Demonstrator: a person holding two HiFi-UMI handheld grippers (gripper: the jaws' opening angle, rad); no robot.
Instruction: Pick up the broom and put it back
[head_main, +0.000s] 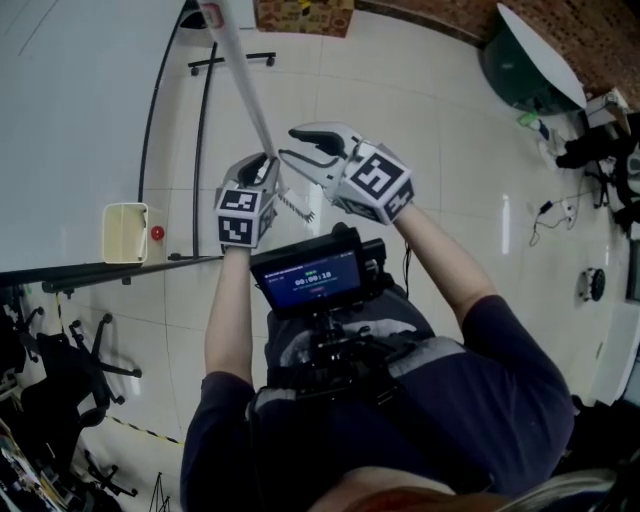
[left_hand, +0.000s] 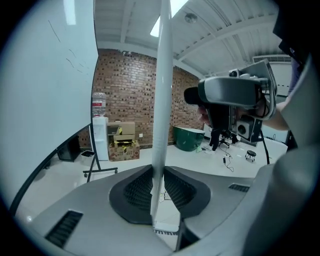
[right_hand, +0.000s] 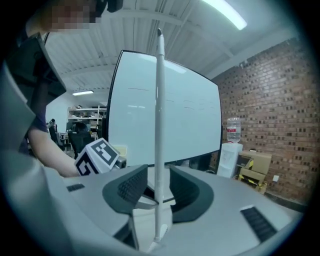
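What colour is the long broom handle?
White. The broom handle shows best in the left gripper view.

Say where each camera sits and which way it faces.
Head view: on the person's head, looking steeply down at the left gripper, right gripper and floor; forearms and torso show.
Left gripper view: on the left gripper, along jaws shut on the broom handle, toward a brick wall; the head-worn camera rig shows right.
Right gripper view: on the right gripper, jaws open around the broom handle, facing a whiteboard; the left forearm shows.
Shared: all three show the broom handle.
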